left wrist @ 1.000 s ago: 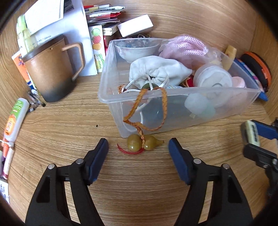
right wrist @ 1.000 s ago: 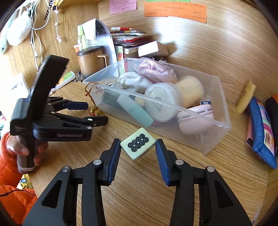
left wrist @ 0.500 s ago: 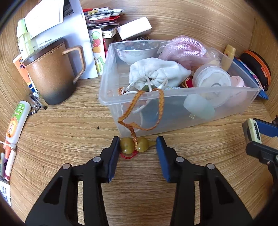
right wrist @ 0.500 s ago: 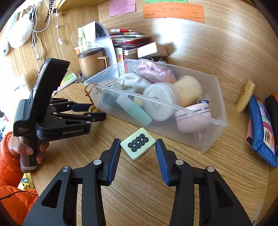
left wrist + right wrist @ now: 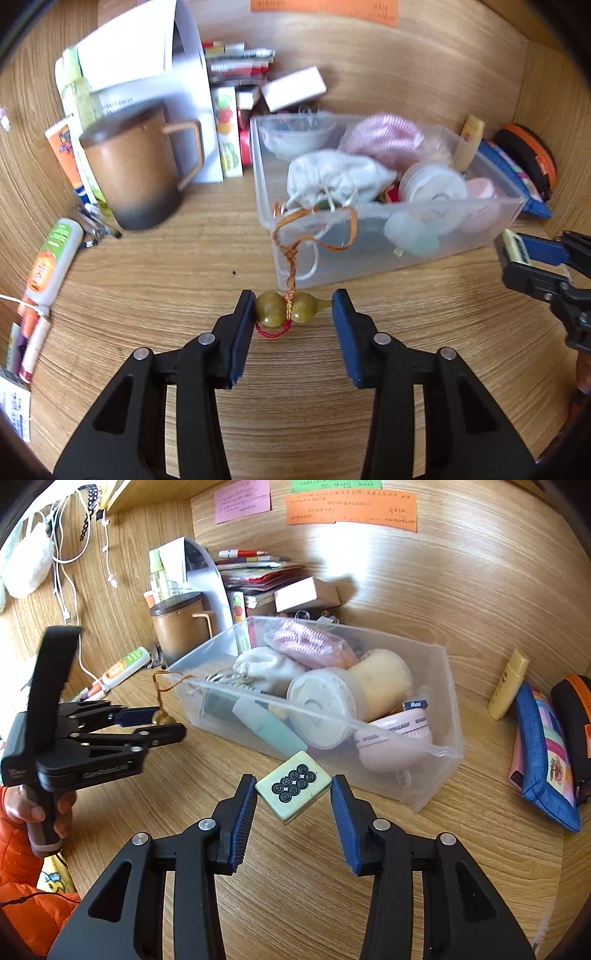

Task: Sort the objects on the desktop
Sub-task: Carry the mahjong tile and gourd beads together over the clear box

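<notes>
A small olive-green gourd charm (image 5: 271, 314) with a red loop is clamped end to end in my left gripper (image 5: 293, 308), just off the wooden desk in front of the clear plastic bin (image 5: 369, 258). Its orange cord (image 5: 295, 236) runs up and drapes over the bin's near rim. The right wrist view shows the left gripper (image 5: 162, 723) left of the bin (image 5: 424, 786), with the charm (image 5: 164, 718) between its fingers. My right gripper (image 5: 293, 790) is shut on a pale green mahjong tile (image 5: 293, 788) with black circles, held before the bin's front wall.
The bin holds a white pouch (image 5: 332, 181), a pink mesh bag (image 5: 384, 140), round jars and a bowl. A brown mug (image 5: 136, 173), papers and boxes stand at the back left. Tubes and pens (image 5: 51, 262) lie left; a blue pouch (image 5: 543, 753) and a yellow tube (image 5: 508, 683) lie right.
My left gripper closed its jaws onto the gourd charm and raised it a little, and the cord pulled straighter. The right gripper stayed still with the tile.
</notes>
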A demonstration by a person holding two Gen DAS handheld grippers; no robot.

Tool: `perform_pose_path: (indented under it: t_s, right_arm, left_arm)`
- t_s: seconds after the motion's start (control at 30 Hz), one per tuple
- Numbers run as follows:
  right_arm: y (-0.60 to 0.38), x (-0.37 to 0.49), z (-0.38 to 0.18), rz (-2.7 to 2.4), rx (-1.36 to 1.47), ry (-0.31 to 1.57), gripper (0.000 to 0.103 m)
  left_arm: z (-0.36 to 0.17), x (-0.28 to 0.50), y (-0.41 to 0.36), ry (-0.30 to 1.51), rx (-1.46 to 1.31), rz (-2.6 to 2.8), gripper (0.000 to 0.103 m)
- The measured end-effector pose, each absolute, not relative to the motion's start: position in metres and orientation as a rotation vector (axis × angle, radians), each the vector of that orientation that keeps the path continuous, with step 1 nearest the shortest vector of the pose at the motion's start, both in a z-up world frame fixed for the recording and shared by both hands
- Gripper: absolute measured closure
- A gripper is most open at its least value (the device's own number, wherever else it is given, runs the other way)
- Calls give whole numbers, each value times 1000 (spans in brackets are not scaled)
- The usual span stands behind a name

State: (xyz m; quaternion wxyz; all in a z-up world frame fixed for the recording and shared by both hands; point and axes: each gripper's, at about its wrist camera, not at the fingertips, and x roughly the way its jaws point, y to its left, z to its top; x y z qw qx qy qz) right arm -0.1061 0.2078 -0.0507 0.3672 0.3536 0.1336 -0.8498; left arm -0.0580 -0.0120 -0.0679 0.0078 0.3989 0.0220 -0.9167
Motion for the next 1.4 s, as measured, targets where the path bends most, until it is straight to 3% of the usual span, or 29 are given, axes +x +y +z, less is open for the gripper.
perform_pose_path:
  t_s: [0.8,1.4]
  right_arm:
    - [210,-135,-22,-2315,878,330,65]
    - [196,-182,-35,-2360,964,356,65]
  left_arm:
    - [-6,-68,-24,131,1054,-3073,61]
    - [-22,-112,-31,153,1162,-3065,61]
